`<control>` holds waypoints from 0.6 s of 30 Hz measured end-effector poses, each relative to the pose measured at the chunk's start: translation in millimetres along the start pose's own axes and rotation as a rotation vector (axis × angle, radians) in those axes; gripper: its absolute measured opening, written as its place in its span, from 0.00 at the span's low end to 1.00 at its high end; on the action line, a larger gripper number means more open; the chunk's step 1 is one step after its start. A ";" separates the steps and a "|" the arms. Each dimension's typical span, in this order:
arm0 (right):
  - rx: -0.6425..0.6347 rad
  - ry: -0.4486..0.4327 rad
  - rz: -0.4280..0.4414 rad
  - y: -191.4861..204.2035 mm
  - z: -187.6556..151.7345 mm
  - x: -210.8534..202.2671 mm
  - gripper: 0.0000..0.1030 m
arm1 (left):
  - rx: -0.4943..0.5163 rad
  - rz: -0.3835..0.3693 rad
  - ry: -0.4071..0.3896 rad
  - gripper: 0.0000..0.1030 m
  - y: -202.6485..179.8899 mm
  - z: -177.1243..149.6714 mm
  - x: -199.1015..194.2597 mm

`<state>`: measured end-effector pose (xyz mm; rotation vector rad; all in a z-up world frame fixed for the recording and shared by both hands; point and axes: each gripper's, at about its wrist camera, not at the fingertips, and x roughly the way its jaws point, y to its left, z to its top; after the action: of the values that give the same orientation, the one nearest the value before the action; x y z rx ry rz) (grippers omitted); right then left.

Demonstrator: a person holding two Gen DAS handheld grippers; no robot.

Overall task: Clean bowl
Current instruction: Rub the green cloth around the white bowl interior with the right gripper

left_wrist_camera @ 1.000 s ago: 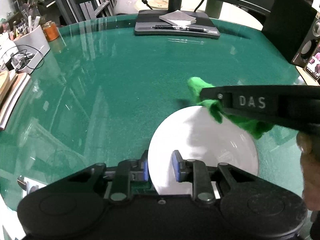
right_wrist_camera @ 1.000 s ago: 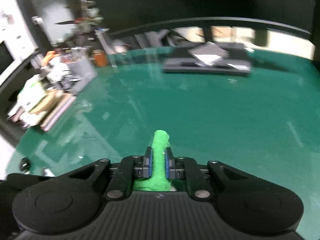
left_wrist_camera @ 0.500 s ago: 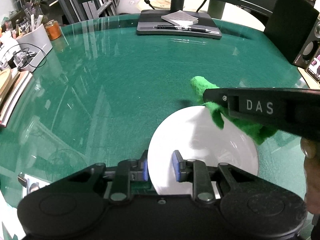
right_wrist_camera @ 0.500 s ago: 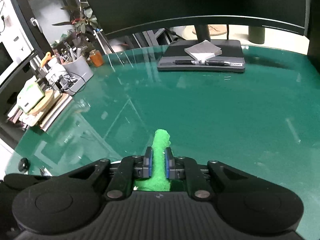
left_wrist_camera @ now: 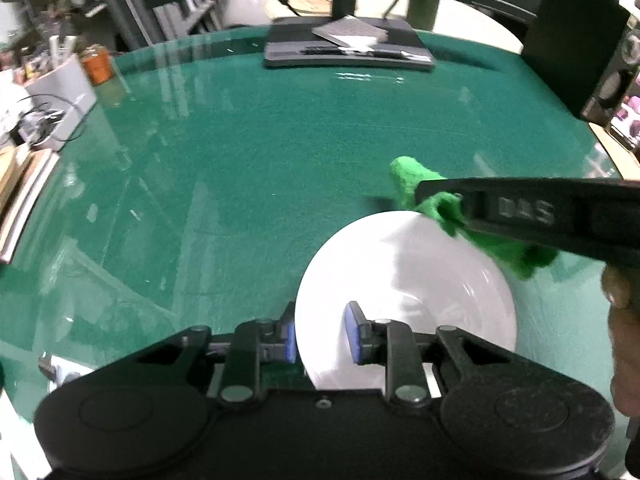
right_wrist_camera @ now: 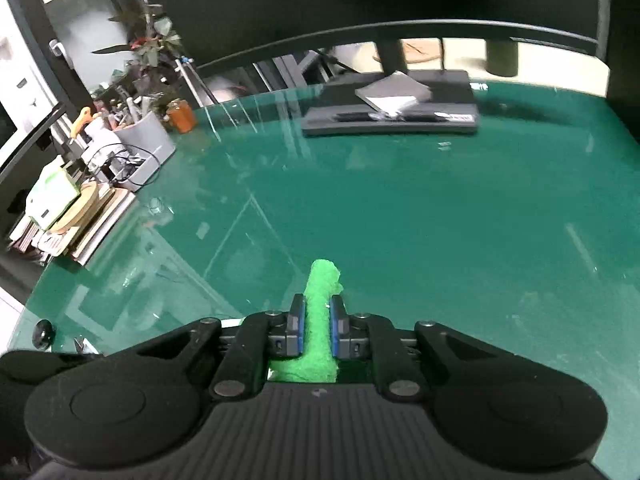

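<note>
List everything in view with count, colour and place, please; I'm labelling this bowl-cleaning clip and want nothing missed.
bowl: one, white, on the table's near right, rim between the left gripper's fingers
cloth: one, bright green, pinched in the right gripper over the bowl's far rim
table: one, green under glass
monitor stand: one, dark grey, far centre, with a grey pad and a pen on it
jar: one, orange, far left
organiser: one, grey, far left, with tools and cables
speaker: one, black, far right
left gripper: black, blue pads
right gripper: black, blue pads
hand: one, right edge
</note>
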<state>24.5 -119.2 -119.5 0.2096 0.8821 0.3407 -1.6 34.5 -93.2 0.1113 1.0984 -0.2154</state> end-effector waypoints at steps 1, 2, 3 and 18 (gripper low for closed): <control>0.022 -0.006 0.000 -3.5 -0.7 -2.6 0.11 | 0.015 -0.005 -0.008 0.23 1.0 4.8 0.2; 0.041 -0.010 -0.006 -6.4 -1.3 -4.2 0.11 | 0.029 -0.008 -0.010 0.23 1.0 7.6 1.1; 0.045 -0.011 -0.010 -7.3 -1.8 -4.7 0.11 | 0.041 -0.010 -0.009 0.24 0.3 9.2 2.4; -0.082 -0.030 0.102 33.1 -3.0 4.3 0.09 | -0.024 -0.008 -0.007 0.19 -0.7 -5.6 0.9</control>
<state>18.0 -86.8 -113.9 0.1837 0.8275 0.4671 -6.2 34.8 -96.5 0.0845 1.0948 -0.2100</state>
